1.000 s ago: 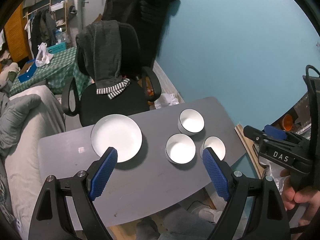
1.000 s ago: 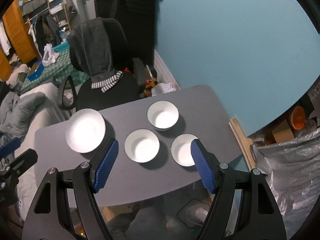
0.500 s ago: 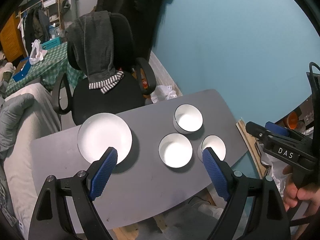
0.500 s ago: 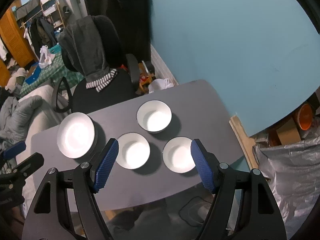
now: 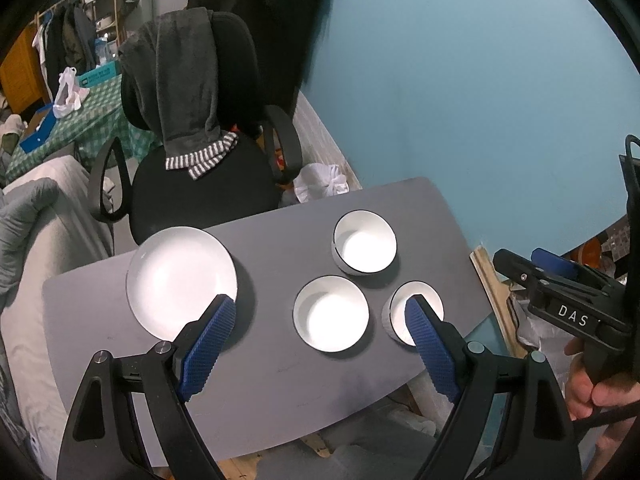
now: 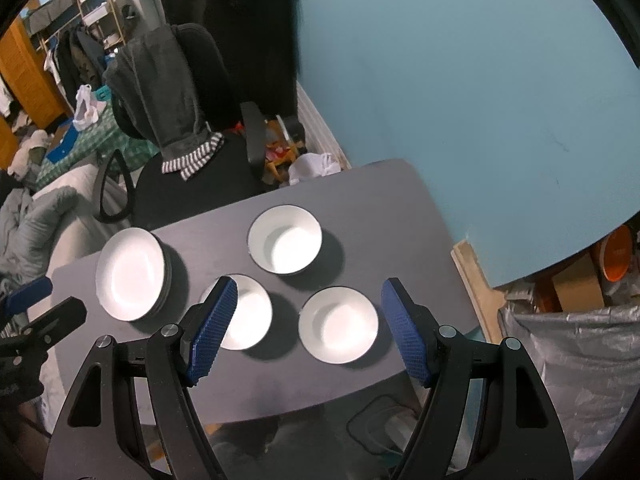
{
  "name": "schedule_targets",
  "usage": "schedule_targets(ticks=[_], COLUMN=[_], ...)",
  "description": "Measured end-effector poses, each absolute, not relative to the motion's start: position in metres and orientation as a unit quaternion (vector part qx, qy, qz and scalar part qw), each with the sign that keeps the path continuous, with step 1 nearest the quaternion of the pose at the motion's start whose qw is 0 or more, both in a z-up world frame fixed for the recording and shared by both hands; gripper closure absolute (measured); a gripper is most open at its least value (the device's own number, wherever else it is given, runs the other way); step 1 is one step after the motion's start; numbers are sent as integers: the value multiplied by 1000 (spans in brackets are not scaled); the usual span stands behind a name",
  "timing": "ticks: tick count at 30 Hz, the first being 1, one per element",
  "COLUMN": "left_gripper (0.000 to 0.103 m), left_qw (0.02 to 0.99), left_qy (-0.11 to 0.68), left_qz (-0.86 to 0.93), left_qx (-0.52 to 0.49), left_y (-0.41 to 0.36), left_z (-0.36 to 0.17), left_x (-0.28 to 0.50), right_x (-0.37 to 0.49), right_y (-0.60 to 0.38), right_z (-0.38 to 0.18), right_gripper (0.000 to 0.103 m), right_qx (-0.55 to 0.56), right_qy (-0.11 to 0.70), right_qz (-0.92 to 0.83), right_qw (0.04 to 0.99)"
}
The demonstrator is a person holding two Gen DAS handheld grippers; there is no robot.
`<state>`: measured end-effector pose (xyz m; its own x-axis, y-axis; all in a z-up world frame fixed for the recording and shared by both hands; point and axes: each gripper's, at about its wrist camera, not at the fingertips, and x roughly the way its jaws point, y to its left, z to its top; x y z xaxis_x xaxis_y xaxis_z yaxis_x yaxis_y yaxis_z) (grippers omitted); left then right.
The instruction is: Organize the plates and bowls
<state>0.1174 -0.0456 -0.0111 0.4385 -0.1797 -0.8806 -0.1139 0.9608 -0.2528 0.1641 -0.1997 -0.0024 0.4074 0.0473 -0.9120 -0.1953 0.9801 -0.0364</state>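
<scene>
A stack of white plates [image 5: 180, 276] [image 6: 130, 274] sits at the left of the grey table [image 5: 280, 380] [image 6: 380, 208]. Three white bowls stand to its right: a far one [image 5: 365, 249] [image 6: 285, 239], a middle one [image 5: 331, 313] [image 6: 248, 314] and a right one [image 5: 400, 308] [image 6: 338, 325]. My left gripper [image 5: 320, 308] is open and empty, high above the table's near half. My right gripper [image 6: 308, 294] is open and empty, high above the near bowls. The right gripper also shows in the left wrist view [image 5: 560, 276], and the left one in the right wrist view [image 6: 36, 304].
A black office chair [image 5: 200, 184] [image 6: 192, 160] draped with a dark grey garment stands behind the table. A blue wall [image 5: 460, 80] runs along the right. Grey bedding [image 5: 24, 220] lies at the left. A silver-covered bin [image 6: 568, 360] and boxes stand right of the table.
Both grippers have risen and drawn back a little, so the table and dishes sit lower and smaller in both views. The dishes have not moved. Both grippers stay open.
</scene>
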Motion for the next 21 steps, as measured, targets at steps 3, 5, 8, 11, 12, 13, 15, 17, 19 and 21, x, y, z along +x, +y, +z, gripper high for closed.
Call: schedule_targets(ticks=[3, 5, 8, 11, 12, 13, 15, 17, 19, 21], left_gripper=[15, 15, 15, 15, 15, 15, 15, 15, 15, 15], left_qw=[835, 833, 830, 827, 825, 823, 814, 807, 800, 795], left_qy=[532, 534, 538, 542, 544, 548, 557, 564, 570, 575], left_qz=[-15, -11, -2, 10, 14, 18, 29, 31, 39, 43], left_qx=[-141, -144, -148, -149, -150, -152, -161, -174, -182, -190], left_y=[-49, -50, -51, -51, -50, -50, -48, -47, -46, -45], left_z=[-15, -18, -25, -38, -43, -49, -62, -73, -86, -97], left_x=[124, 129, 135, 138, 138, 139, 138, 136, 133, 131], right_x=[173, 178, 184, 192, 195, 196, 201, 205, 208, 209], right_y=[-206, -208, -212, -214, -214, -213, -210, -206, -201, -197], right_z=[-7, -11, -18, -28, -33, -36, -46, -54, -67, -77], right_gripper=[29, 29, 29, 29, 29, 29, 29, 29, 29, 29], right_qx=[-70, -71, -75, -81, -83, -84, -90, -94, -97, -100], right_qy=[544, 546, 550, 554, 556, 557, 564, 569, 577, 586], right_qz=[76, 80, 88, 98, 104, 108, 126, 143, 165, 180], right_qw=[833, 831, 827, 823, 821, 819, 811, 805, 794, 784])
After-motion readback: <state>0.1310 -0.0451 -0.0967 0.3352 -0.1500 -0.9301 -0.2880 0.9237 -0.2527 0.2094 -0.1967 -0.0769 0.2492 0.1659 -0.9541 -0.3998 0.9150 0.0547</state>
